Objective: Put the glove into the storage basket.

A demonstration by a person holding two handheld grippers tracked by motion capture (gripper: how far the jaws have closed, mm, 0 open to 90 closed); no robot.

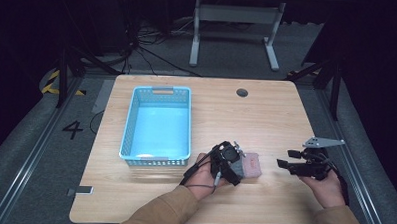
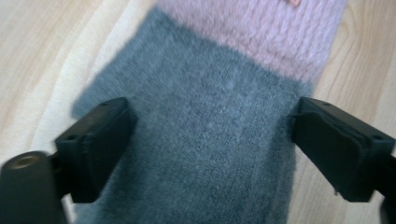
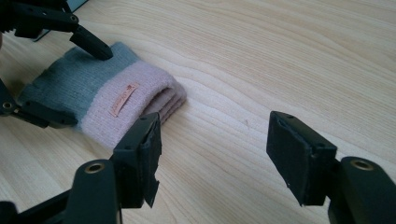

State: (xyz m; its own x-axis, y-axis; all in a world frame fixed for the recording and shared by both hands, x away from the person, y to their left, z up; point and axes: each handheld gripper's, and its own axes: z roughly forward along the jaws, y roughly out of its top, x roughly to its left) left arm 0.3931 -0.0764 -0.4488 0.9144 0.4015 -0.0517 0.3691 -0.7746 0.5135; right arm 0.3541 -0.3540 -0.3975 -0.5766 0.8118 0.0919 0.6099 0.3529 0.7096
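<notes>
From the high view, a folded knitted cloth, grey at one end and pale pink at the other (image 1: pixel 248 165), lies flat on the light wooden desk (image 1: pixel 246 113), near its front edge and just right of a light blue perforated plastic basket (image 1: pixel 157 126). The left tongs (image 1: pixel 237 168) sit over the grey end of the cloth, held by the person's left hand (image 1: pixel 202 178) in a tan sleeve. The right tongs (image 1: pixel 284 161) hover level above the desk, well right of the cloth and apart from it, in the right hand (image 1: pixel 326 190), with a grey three-cornered plate (image 1: pixel 323 142) on top.

In the left gripper view, the left tongs (image 2: pixel 212 140) are spread wide, one jaw at each side edge of the grey part of the cloth (image 2: pixel 205 140), which lies between them. The pads do not press it in; nothing is gripped. The pink part lies beyond, at the top.

In the right gripper view, the right tongs (image 3: pixel 215 149) stand wide open with only bare desk (image 3: pixel 289 60) between the jaws. Farther off lies the cloth (image 3: pixel 107 93), folded in layers, a small tan label (image 3: pixel 123 99) on its pink part. The left tongs (image 3: pixel 70 79) straddle its grey end.
</notes>
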